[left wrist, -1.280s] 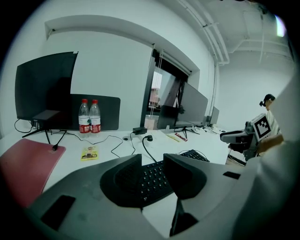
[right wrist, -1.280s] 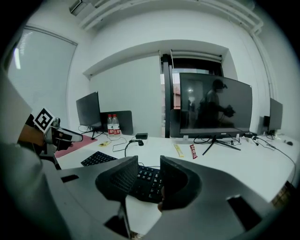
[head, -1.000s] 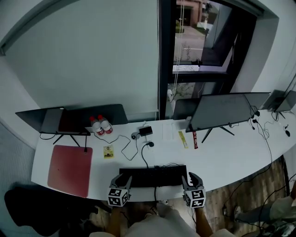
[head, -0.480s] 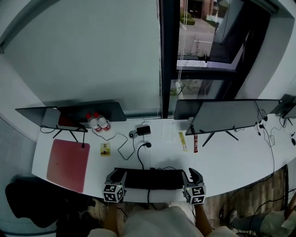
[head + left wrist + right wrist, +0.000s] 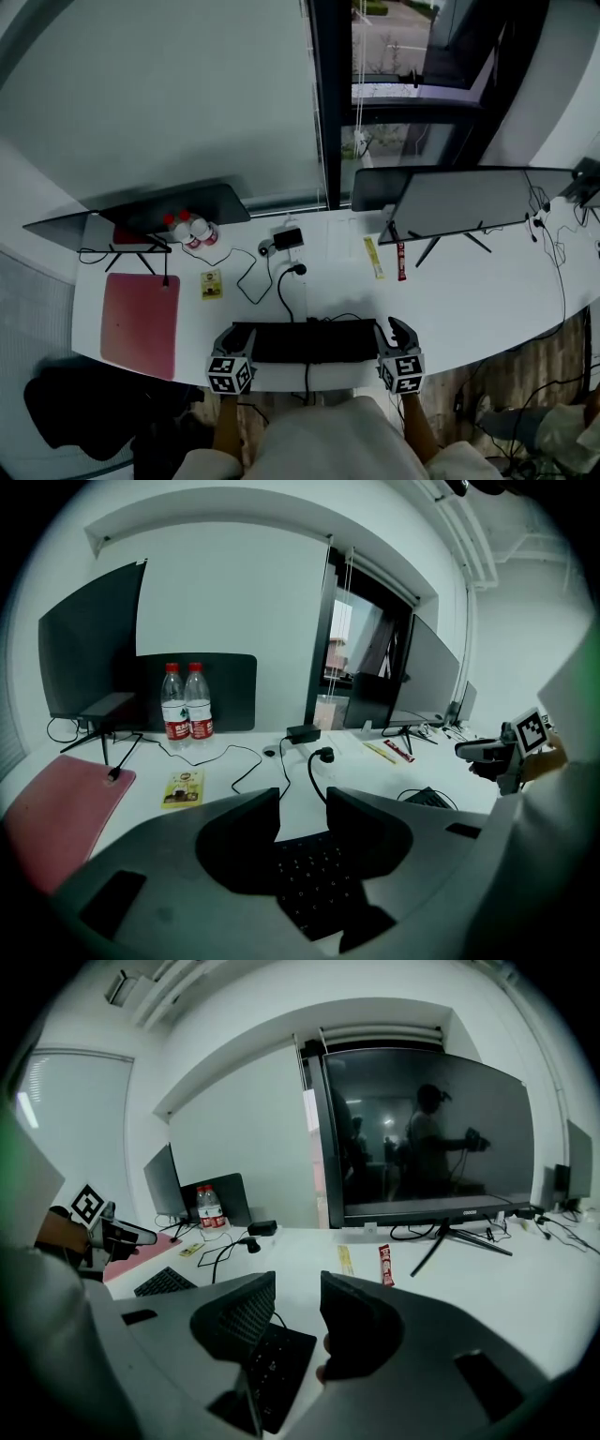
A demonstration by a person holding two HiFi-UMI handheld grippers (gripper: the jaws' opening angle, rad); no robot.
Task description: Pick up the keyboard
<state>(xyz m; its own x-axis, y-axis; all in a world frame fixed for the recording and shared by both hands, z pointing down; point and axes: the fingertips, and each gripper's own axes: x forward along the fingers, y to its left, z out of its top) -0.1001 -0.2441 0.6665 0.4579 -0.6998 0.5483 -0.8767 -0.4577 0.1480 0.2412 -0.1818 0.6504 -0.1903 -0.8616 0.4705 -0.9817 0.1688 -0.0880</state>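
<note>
The black keyboard [image 5: 305,340] lies flat near the front edge of the white desk [image 5: 487,300], with its cable running back across the desk. My left gripper [image 5: 236,339] is at its left end and my right gripper [image 5: 397,336] at its right end. In the left gripper view the jaws [image 5: 302,803] stand a little apart over the keys [image 5: 314,874], with desk showing through the gap. In the right gripper view the jaws [image 5: 298,1288] are also apart, above the keyboard's right corner [image 5: 272,1363]. Neither gripper closes on anything.
A red mat [image 5: 139,311] lies at the left. Two water bottles [image 5: 192,230] stand before a dark screen [image 5: 141,220]. A large monitor [image 5: 478,202] stands at the back right. A charger [image 5: 289,237], a yellow card [image 5: 212,284] and snack sticks [image 5: 400,262] lie mid-desk.
The head view has shifted, and both grippers stay at the keyboard's two ends. The keyboard looks unmoved on the desk.
</note>
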